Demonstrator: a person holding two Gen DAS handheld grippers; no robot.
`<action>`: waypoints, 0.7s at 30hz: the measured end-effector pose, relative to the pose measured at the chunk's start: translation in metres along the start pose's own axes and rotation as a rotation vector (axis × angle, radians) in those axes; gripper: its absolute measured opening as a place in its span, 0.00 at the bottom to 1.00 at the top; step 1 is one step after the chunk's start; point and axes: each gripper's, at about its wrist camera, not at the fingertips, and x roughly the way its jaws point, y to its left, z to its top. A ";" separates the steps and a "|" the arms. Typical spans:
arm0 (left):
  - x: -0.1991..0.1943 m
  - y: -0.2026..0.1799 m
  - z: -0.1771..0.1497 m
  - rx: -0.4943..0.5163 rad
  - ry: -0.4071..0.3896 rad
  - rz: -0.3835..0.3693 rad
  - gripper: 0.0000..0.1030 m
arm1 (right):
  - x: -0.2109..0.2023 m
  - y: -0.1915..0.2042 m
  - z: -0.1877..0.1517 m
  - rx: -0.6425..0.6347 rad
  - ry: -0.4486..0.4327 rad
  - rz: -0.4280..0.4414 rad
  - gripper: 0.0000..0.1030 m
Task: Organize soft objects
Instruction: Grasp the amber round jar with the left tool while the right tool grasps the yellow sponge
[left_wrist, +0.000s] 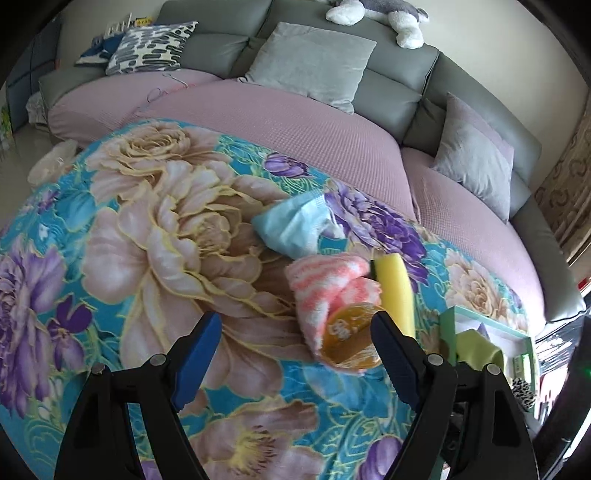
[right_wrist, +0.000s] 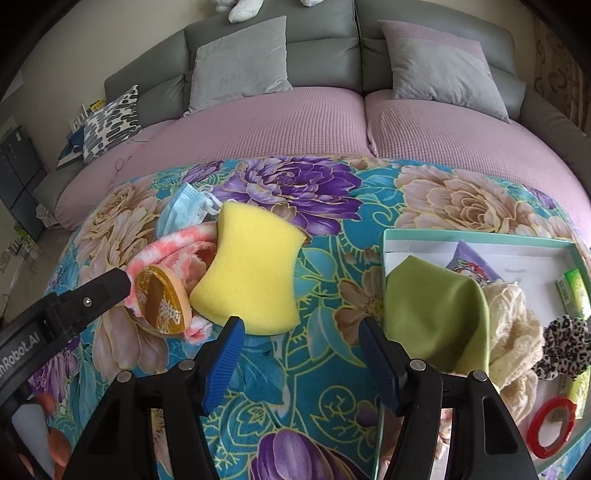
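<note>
— Well, how are the jaws seen to stand?

— Both pairs are held apart with nothing between them. The left gripper (left_wrist: 295, 334) is poised above the floral blanket (left_wrist: 155, 229), its right finger just beside the amber disc (left_wrist: 349, 341). The right gripper (right_wrist: 301, 338) is held over bare blanket between the yellow sponge (right_wrist: 251, 273) and the mint-green tray (right_wrist: 480, 242) — no pad is pressed on anything.

— And where are the soft objects found?

— A loose cluster is seen on the blanket, to the left in the right wrist view. The sponge is laid flat; touching its left edge, a pink-and-white striped fuzzy cloth (right_wrist: 177, 247) is bunched up, and the amber disc is propped on that cloth. A light-blue face mask (right_wrist: 184, 212) is crumpled just behind them, nearer the sofa.

— What is already held in the tray?

— A green cloth (right_wrist: 432, 314) is draped over its near-left corner, a cream lace piece (right_wrist: 513, 332) is heaped beside it, and a leopard-print scrunchie (right_wrist: 565, 347) is set at the right. A purple packet (right_wrist: 472, 262), green packets (right_wrist: 574, 295) and a red ring (right_wrist: 552, 426) are also seen inside.

— And behind?

— Grey cushions (right_wrist: 243, 62) are leaned against the grey sofa (right_wrist: 325, 33), whose seat is covered in pink fabric (right_wrist: 295, 122).
</note>
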 end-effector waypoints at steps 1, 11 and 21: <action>0.000 -0.002 0.000 -0.001 0.003 -0.010 0.81 | 0.002 0.000 0.000 0.004 0.002 0.005 0.67; 0.010 -0.030 -0.006 0.061 0.032 -0.080 0.74 | 0.006 -0.008 -0.002 0.034 0.008 -0.004 0.67; 0.030 -0.033 -0.012 0.043 0.078 -0.110 0.57 | 0.008 -0.012 -0.003 0.040 0.012 0.002 0.67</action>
